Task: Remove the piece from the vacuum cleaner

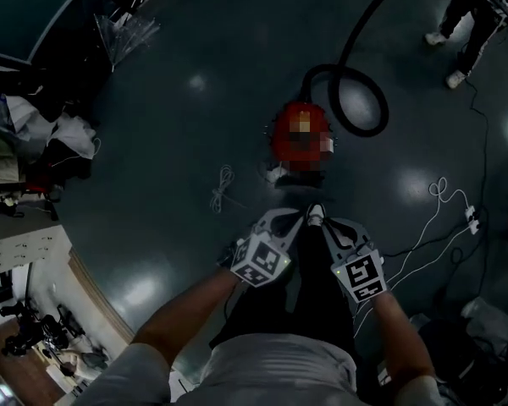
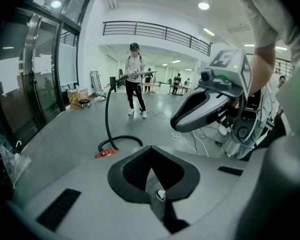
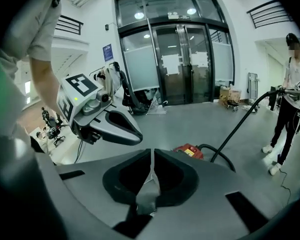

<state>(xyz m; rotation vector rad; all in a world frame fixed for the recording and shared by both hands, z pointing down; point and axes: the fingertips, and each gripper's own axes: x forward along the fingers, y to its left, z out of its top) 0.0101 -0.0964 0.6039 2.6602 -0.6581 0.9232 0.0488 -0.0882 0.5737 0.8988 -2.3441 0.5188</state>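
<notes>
The head view looks steeply down from the person's height onto the floor [image 1: 152, 142], with the vacuum cleaner [image 1: 300, 138] a little ahead. Both gripper views sit lower and look out level along their own jaws, the left into the open hall, the right toward glass doors [image 3: 182, 64]. All three share the vacuum cleaner and its hose [image 1: 356, 49].

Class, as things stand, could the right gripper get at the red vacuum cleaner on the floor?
Probably not yet. The vacuum cleaner lies ahead on the floor, apart from the right gripper, whose jaws are shut and empty. The floor between looks free, so stepping closer should do.
</notes>
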